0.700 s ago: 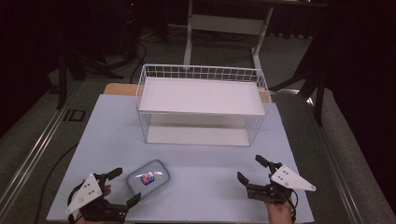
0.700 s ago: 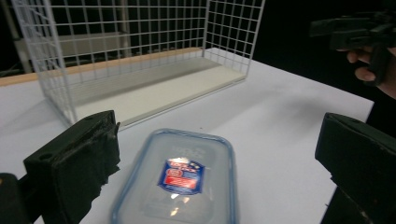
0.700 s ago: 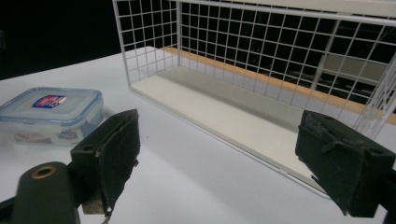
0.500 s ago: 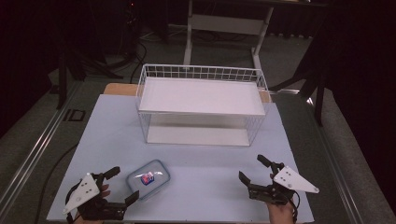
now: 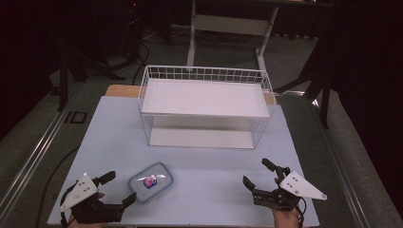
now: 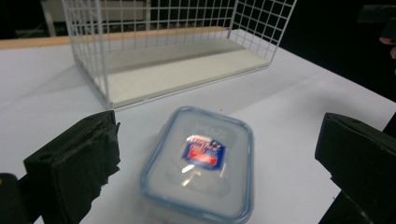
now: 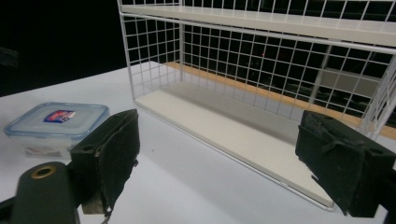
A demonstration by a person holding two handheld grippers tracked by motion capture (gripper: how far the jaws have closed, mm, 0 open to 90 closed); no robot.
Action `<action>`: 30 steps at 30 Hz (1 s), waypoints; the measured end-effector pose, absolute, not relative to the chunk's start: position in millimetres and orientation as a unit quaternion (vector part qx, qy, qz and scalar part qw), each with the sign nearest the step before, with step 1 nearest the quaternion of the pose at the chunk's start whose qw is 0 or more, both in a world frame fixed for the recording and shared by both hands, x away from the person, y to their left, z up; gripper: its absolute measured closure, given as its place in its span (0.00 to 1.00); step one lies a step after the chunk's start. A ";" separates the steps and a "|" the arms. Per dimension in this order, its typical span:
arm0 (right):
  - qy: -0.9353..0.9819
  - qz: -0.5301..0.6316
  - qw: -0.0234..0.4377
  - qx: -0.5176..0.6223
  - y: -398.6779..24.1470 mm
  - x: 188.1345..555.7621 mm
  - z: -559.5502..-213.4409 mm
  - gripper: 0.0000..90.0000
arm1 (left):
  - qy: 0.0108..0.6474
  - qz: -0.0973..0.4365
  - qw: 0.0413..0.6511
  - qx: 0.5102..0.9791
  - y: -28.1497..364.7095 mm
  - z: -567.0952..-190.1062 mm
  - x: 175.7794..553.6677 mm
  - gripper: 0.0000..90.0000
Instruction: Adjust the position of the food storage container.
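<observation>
A clear lidded plastic container (image 5: pixel 151 181) with a red and blue label lies flat on the light table, near the front left. My left gripper (image 5: pixel 119 188) stands open just left of it, jaws pointing toward it and apart from it. In the left gripper view the container (image 6: pixel 201 158) lies ahead between the wide-open jaws of the left gripper (image 6: pixel 218 133), untouched. My right gripper (image 5: pixel 258 174) is open at the front right with nothing in it. In the right gripper view, the right gripper (image 7: pixel 219 128) faces the wire rack (image 7: pixel 261 116), with the container (image 7: pixel 58 123) off to the left.
A white wire rack (image 5: pixel 204 104) with a top shelf and a bottom shelf stands at the middle back of the table (image 5: pixel 209 190). A metal stand and dark floor lie beyond the table's far edge.
The left gripper has slid slightly left, away from the container. The container and the right gripper have stayed where they were.
</observation>
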State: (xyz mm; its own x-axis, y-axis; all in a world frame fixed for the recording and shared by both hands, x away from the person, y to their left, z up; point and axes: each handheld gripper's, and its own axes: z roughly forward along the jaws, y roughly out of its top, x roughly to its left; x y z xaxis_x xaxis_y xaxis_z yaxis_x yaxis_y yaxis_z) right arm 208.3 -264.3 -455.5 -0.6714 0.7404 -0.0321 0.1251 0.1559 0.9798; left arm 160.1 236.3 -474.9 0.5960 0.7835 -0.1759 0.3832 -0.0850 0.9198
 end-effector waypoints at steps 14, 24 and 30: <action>0.711 0.574 0.268 0.304 -261.4 207.5 -455.4 0.15 | 0.434 0.163 0.419 0.781 268.2 -502.3 163.4 0.73; 0.716 0.572 0.269 0.297 -258.4 207.1 -456.1 0.15 | 0.427 0.107 0.364 0.821 250.0 -520.2 179.8 1.00; 0.716 0.572 0.266 0.299 -258.7 208.0 -456.5 0.15 | 0.424 0.112 0.360 0.823 242.8 -523.5 184.8 1.00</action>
